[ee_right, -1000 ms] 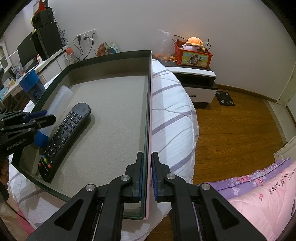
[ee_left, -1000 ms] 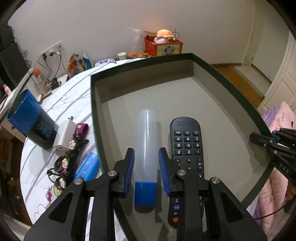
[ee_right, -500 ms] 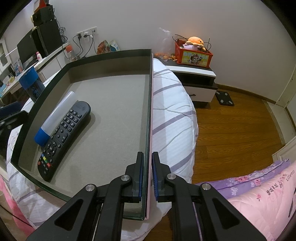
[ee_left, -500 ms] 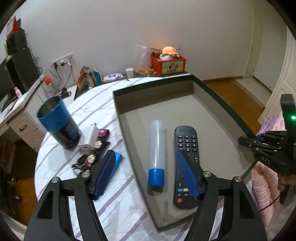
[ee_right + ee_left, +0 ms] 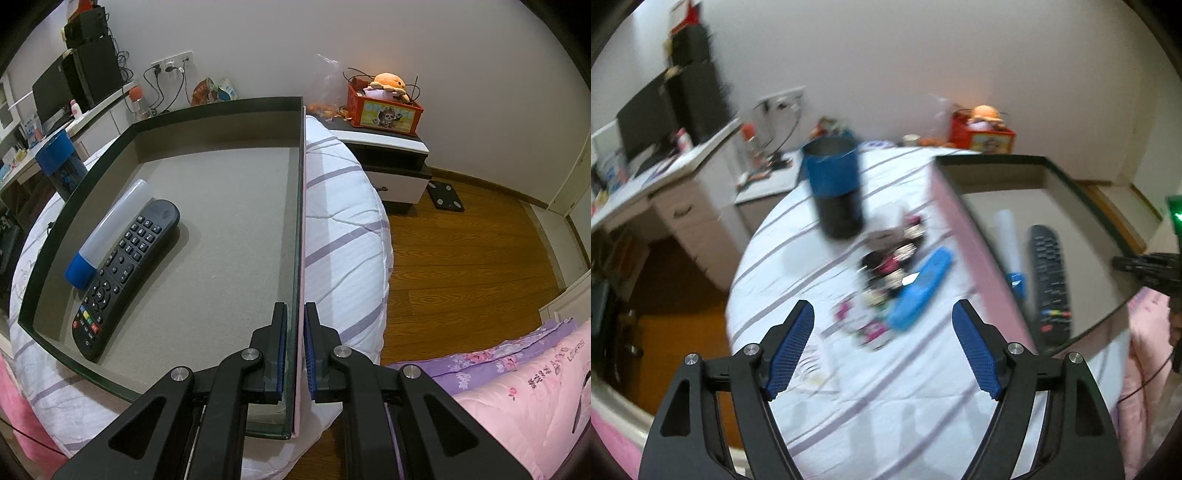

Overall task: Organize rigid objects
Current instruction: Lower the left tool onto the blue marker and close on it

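Box (image 5: pixel 207 122) on the striped bed (image 5: pixel 343 221): holds a clear tube with blue cap (image 5: pixel 107 236), just released, beside a black remote control (image 5: pixel 125 273). Left tool (image 5: pixel 882 354): empty, jaws opening wide, now withdrawn from the box to hang over the blue case (image 5: pixel 919 290), keychains (image 5: pixel 886 258) and blue cup (image 5: pixel 833 184) awaiting sorting. Right tool (image 5: pixel 294 354): clamped narrow on the box's side wall, steadying it.

In the right wrist view the tray (image 5: pixel 221 122) floor lies bare right of the remote (image 5: pixel 125 273); its walls (right one gripped) bar sideways entry. Bed clutter (image 5: pixel 897 273) crowds the left view's centre.
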A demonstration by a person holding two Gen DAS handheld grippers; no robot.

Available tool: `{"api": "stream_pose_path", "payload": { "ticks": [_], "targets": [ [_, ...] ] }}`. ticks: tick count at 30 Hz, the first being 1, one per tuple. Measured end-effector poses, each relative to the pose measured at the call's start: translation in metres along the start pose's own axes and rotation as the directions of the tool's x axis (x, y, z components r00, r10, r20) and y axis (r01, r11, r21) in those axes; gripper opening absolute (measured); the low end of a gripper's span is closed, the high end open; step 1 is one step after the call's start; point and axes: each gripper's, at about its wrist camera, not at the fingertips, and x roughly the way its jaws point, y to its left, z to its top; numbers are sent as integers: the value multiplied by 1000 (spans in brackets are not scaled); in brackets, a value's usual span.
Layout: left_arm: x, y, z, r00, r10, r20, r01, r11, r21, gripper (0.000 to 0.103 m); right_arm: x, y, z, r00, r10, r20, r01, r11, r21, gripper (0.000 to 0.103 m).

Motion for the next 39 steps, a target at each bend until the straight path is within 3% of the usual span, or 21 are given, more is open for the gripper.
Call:
{"api": "stream_pose_path", "payload": {
  "ticks": [6,14,18,21,25,39],
  "targets": [
    [24,11,-13,998,3,-57,-4,1000,-4,79,-1,0,0,1000,-11,-1,11,1000,-5,10],
    [56,-15,-15,990,-61,-128,70,995,71,75,-1,2,0,1000,-13,-4,13,1000,-6,10],
    [71,-25,-14,982,-78,-172,94,992,87,58,0,2,0,1000,-10,-7,10,1000,-3,10],
    [72,-27,-11,984,-86,-159,102,990,97,54,-1,4,0,1000,-13,-8,13,1000,-6,10],
    [76,-28,-5,976,-118,-181,136,987,91,27,-1,5,0,1000,-16,-9,16,1000,-9,10],
    [79,-40,-7,974,-115,-195,139,984,112,24,0,4,0,1000,-12,-13,12,1000,-11,10]
  ]
}}
